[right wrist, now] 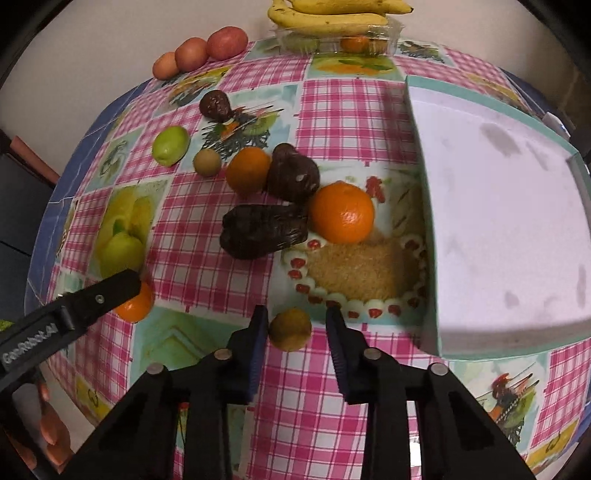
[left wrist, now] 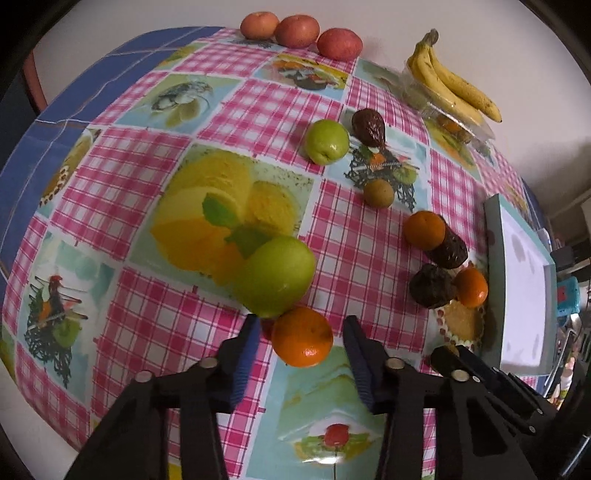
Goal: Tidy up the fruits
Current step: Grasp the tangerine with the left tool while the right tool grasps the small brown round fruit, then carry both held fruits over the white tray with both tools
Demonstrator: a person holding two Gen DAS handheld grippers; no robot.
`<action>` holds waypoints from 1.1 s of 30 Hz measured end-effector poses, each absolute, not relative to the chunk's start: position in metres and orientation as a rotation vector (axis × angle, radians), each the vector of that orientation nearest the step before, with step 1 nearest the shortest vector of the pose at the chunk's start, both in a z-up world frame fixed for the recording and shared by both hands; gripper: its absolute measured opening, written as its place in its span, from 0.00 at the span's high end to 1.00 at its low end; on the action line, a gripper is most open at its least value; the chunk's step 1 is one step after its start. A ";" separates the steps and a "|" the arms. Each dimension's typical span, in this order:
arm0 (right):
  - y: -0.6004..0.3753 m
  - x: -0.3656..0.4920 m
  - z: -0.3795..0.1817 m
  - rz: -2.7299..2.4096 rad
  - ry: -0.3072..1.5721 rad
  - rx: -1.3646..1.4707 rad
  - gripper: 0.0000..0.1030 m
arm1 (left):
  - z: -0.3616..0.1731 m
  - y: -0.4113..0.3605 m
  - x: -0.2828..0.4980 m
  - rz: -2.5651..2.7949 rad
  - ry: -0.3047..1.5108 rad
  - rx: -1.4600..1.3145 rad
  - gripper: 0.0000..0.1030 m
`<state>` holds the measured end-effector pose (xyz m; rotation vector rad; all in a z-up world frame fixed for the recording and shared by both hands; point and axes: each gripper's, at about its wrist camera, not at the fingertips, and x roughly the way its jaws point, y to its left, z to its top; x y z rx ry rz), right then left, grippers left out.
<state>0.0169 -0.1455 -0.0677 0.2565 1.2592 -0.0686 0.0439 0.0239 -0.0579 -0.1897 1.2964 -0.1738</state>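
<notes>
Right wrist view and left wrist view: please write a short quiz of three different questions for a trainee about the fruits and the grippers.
1. True or false: the left gripper is shut on the orange.
2. Which fruit lies between the fingers of the right gripper? A) the banana bunch B) the small yellow-brown fruit C) a green apple
3. Fill in: the bananas rest on top of a clear plastic ____.

Key: 1 false, its jaws stand open around the orange; 2 B; 3 container.
</notes>
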 end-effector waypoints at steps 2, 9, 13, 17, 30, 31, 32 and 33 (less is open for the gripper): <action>-0.145 0.018 -0.068 -0.060 1.263 0.255 0.76 | -0.062 0.023 0.044 -0.177 1.315 -0.195 0.62; -0.149 0.016 -0.061 -0.055 1.235 0.278 0.76 | -0.052 0.024 0.038 -0.201 1.280 -0.209 0.63; -0.151 0.016 -0.047 -0.077 1.181 0.267 0.76 | -0.040 0.021 0.038 -0.224 1.245 -0.223 0.64; -0.155 0.022 -0.026 -0.128 1.122 0.219 0.76 | -0.020 0.015 0.042 -0.234 1.187 -0.219 0.64; -0.218 0.055 0.005 -0.278 1.044 0.255 0.76 | -0.001 -0.036 0.076 -0.264 1.139 -0.147 0.64; -0.228 0.055 0.006 -0.296 1.045 0.270 0.76 | 0.000 -0.040 0.077 -0.266 1.137 -0.143 0.64; -0.234 0.055 0.006 -0.308 1.046 0.282 0.76 | 0.000 -0.044 0.078 -0.267 1.136 -0.136 0.64; -0.244 0.053 0.005 -0.323 1.045 0.303 0.76 | 0.001 -0.047 0.078 -0.270 1.135 -0.129 0.64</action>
